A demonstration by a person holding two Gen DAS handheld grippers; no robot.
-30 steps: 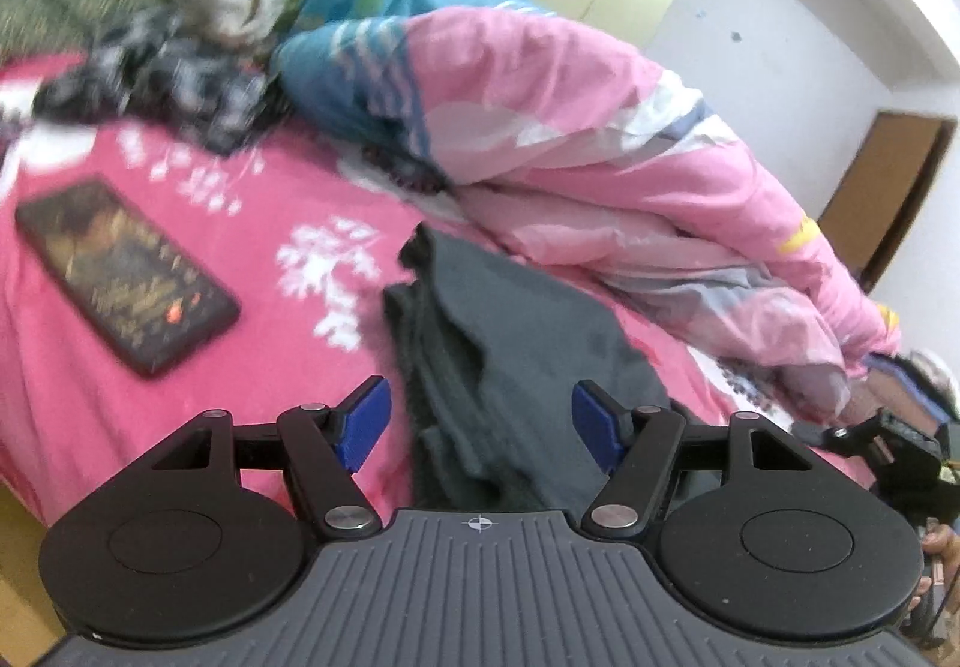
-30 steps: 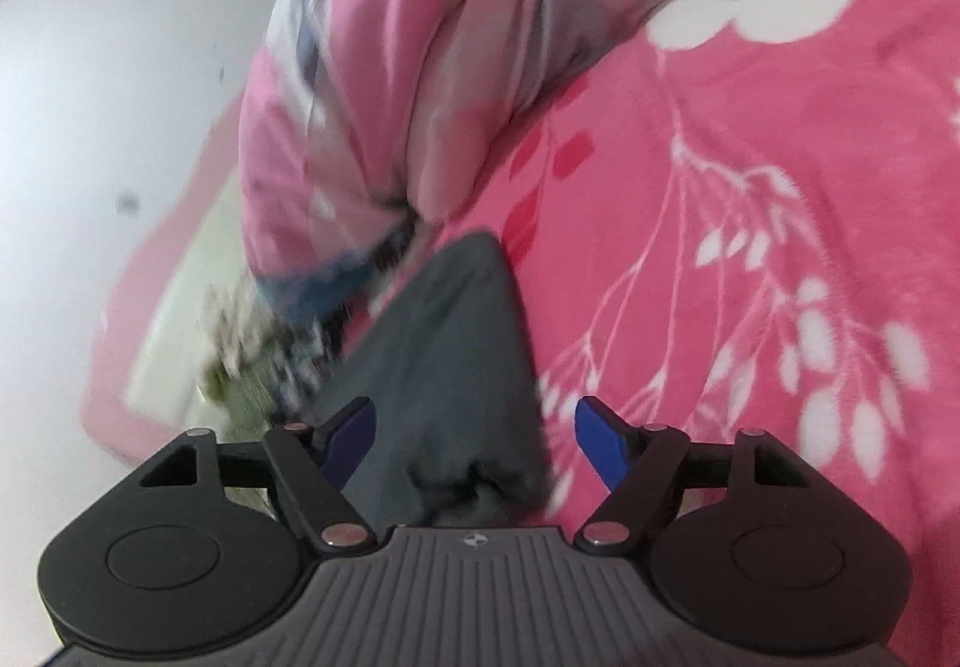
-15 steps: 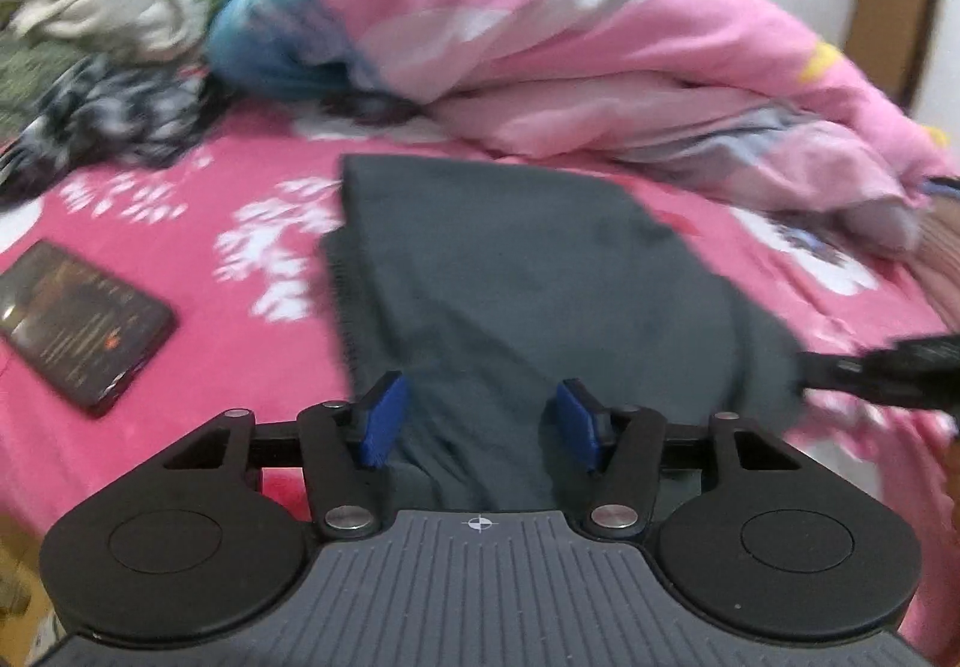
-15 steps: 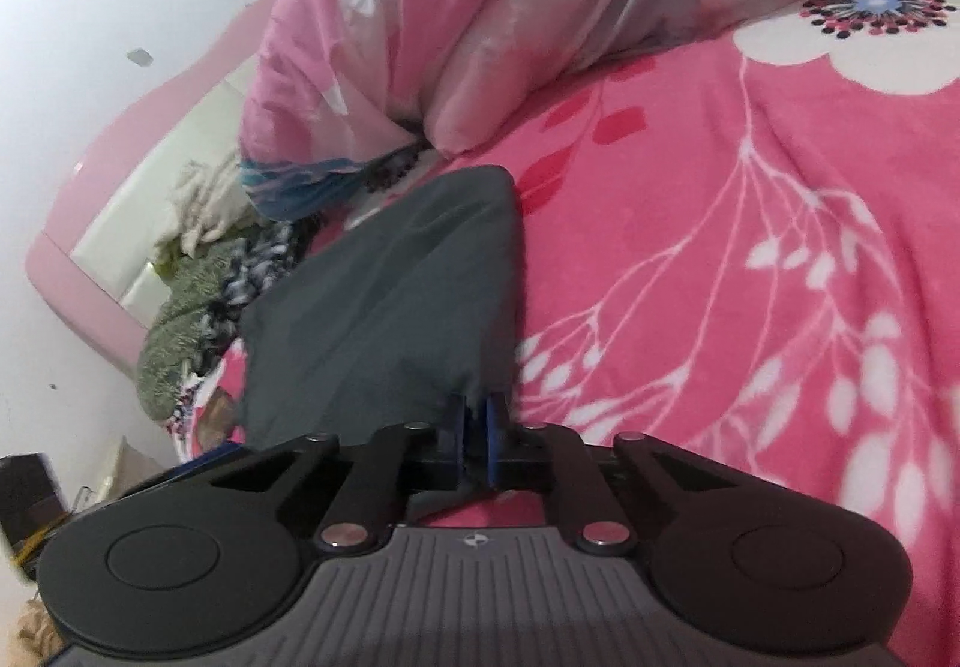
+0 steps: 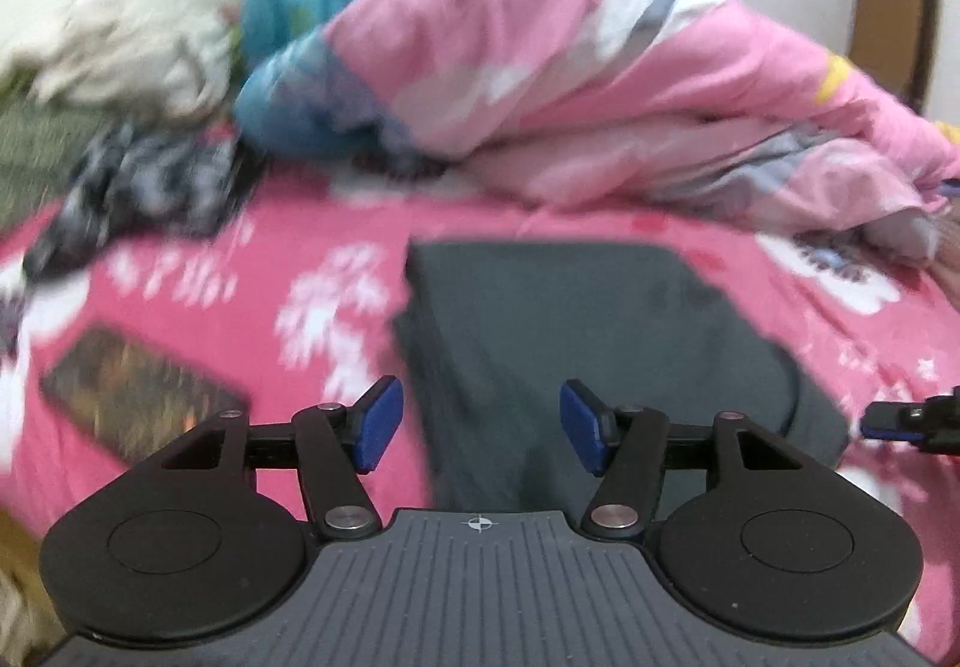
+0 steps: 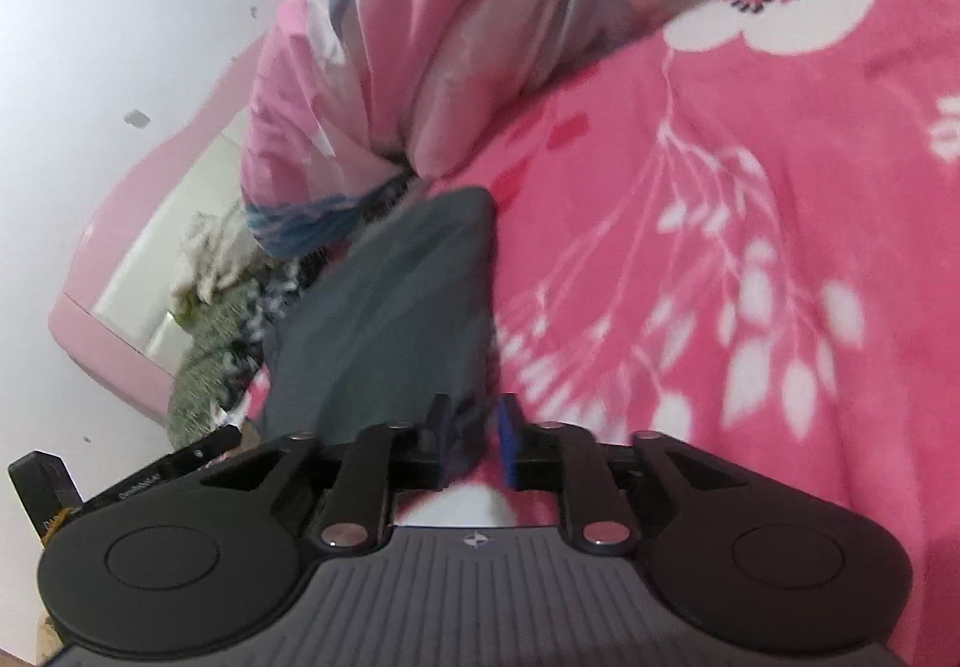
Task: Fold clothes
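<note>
A dark grey garment point(image 5: 570, 337) lies spread flat on the pink flowered bed sheet point(image 5: 240, 295). My left gripper point(image 5: 480, 427) is open, its blue pads standing apart over the garment's near edge. In the right wrist view the garment point(image 6: 390, 319) runs away from my right gripper point(image 6: 474, 442). That gripper's jaws are parted by a narrow gap, with the garment's corner lying loose against the left finger point(image 6: 441, 436). The right gripper's tip point(image 5: 900, 421) also shows at the garment's right corner in the left wrist view.
A rumpled pink and blue quilt point(image 5: 570, 85) is heaped along the far side of the bed. A dark phone point(image 5: 138, 397) lies on the sheet at the left. Patterned dark clothes point(image 5: 138, 181) and a white bundle point(image 5: 108, 43) sit far left. A brown door point(image 5: 894, 1) stands far right.
The right gripper closed on the garment's corner, pulled it out flat, and has now parted slightly. The left gripper's pads have spread wider than half a second ago.
</note>
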